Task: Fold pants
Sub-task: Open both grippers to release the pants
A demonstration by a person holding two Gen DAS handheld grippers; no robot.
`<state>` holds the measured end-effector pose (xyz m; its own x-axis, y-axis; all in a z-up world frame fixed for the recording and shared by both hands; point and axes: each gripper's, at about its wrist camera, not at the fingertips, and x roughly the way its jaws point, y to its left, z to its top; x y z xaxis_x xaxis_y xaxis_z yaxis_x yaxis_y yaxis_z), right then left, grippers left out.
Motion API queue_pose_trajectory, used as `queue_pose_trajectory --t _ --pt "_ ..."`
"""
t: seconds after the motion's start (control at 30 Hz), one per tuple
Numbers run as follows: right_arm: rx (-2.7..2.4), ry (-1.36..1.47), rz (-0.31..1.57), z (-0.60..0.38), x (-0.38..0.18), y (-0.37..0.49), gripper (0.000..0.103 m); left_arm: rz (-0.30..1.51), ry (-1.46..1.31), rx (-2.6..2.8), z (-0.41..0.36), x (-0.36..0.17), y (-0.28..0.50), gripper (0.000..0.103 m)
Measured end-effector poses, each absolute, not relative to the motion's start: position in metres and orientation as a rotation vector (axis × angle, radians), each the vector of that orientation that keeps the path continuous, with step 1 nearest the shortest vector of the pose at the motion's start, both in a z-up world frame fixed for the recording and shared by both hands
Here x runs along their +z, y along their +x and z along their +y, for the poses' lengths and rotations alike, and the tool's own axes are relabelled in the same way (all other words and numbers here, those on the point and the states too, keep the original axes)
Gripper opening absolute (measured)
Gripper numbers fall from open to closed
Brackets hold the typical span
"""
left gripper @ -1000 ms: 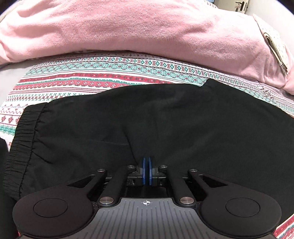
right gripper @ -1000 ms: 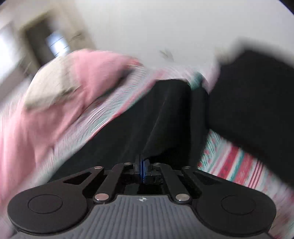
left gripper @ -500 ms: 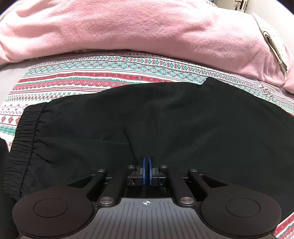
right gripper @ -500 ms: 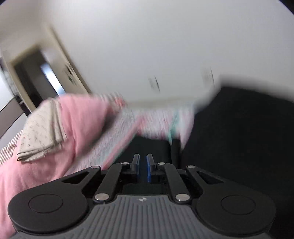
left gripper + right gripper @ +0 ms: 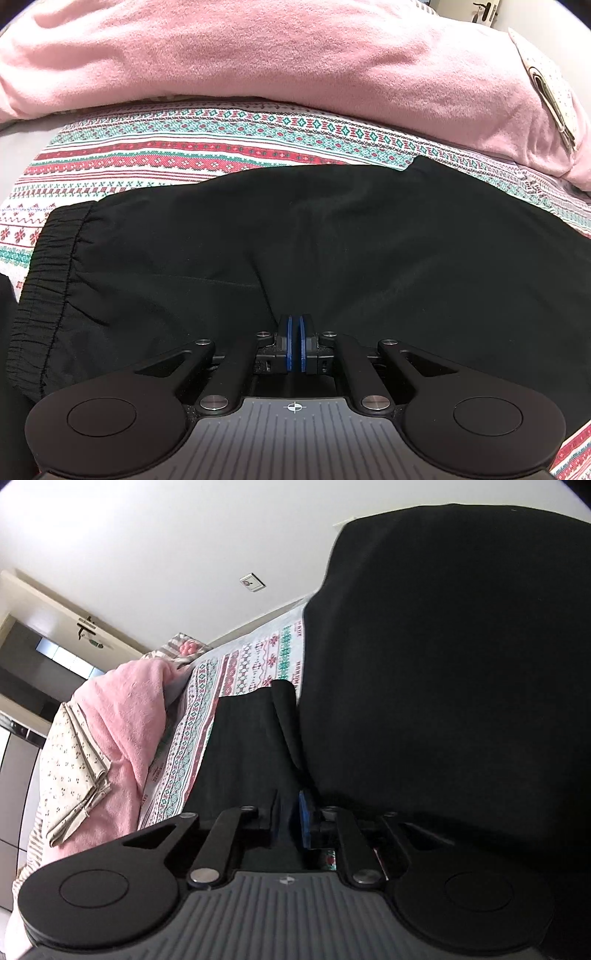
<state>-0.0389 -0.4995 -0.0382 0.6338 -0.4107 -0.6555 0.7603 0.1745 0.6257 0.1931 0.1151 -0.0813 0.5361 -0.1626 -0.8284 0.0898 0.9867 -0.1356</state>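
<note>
I work with two tools, and the relation that governs my next move is where the black pants (image 5: 332, 251) lie against each. In the left wrist view the pants lie flat on the patterned bedsheet (image 5: 177, 158), directly ahead of and under my left gripper (image 5: 294, 345). Their long axis runs across the view from left to right. The elastic waistband (image 5: 48, 280) sits at the far left and the legs run out of frame to the right, so the garment points waist-left. My left gripper has its blue pads pressed together at the near edge of the cloth; whether a fold of fabric is pinched between them I cannot tell. In the right wrist view my right gripper (image 5: 288, 823) is rolled to one side. Its jaws are opening, with dark fabric showing in the gap but the pads apparently not pressing on it. A large black mass fills the right of that view; I cannot tell what it is. I judge the left tool nearer the waist end and the right tool nearer the leg end. A pink blanket (image 5: 295, 55) lies beyond the pants, clear of them.
</note>
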Motion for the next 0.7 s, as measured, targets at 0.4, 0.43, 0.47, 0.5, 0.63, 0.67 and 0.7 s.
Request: queue_pose_trajectory --t 0.4,0.43,0.47,0.5,0.63,0.67,0.7 --pt "-0.79 0.822 0.323 -0.504 -0.016 0.016 0.028 1.001 -0.102 -0.148 0.12 -0.081 0.192 0.005" --pt "-0.781 0.801 0.317 -0.504 -0.014 0.018 0.028 1.002 -0.104 -0.149 0.12 -0.081 0.193 0.005" --pt "-0.785 0.791 0.318 -0.505 -0.014 0.018 0.028 1.003 -0.105 -0.15 0.121 -0.081 0.192 0.005" --pt "-0.801 0.797 0.312 -0.506 -0.015 0.015 0.028 1.003 -0.106 -0.15 0.121 -0.081 0.193 0.005" --pt "-0.915 0.714 0.271 -0.502 -0.006 0.008 0.028 1.004 -0.106 -0.153 0.121 -0.081 0.194 0.006" --pt "-0.958 0.63 0.259 -0.497 0.001 0.009 0.03 1.003 -0.104 -0.153 0.121 -0.081 0.194 0.006" --pt "-0.992 0.579 0.255 -0.493 0.004 0.006 0.035 1.003 -0.103 -0.153 0.121 -0.081 0.194 0.005"
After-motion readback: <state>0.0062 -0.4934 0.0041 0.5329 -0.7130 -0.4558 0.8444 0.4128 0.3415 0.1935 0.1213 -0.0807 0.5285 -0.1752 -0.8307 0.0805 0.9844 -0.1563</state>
